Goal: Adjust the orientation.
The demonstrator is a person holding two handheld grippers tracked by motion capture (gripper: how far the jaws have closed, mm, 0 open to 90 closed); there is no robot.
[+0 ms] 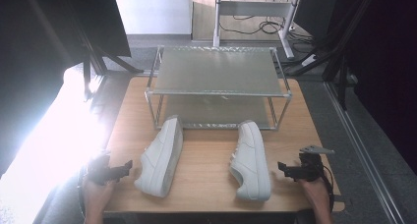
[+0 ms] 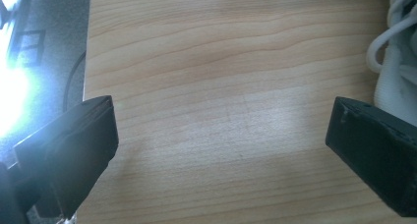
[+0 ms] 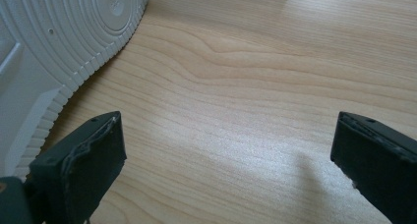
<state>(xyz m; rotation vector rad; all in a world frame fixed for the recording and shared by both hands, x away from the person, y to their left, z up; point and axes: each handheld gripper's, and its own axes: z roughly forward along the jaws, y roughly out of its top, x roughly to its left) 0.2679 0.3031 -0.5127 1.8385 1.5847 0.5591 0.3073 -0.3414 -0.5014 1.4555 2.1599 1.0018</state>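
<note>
I stand at a wooden table (image 1: 206, 160) with a two-tier metal rack (image 1: 216, 86) at its far side. Two white sneakers lie on their sides in front of the rack, toes nearly touching its lower shelf. The left sneaker (image 1: 160, 157) and the right sneaker (image 1: 252, 160) are well apart, with bare wood between them.

My left gripper (image 1: 129, 166) sits near the table's front left corner, just beside the left sneaker's heel end. In the left gripper view its jaws are spread wide over bare wood, holding nothing; the table's left edge runs just past one jaw, and white laces (image 2: 393, 32) show by the other.

My right gripper (image 1: 282, 168) rests near the front right corner, just beside the right sneaker. Its jaws are also wide apart and empty, the ribbed sole (image 3: 59, 42) lying close to one jaw.
</note>
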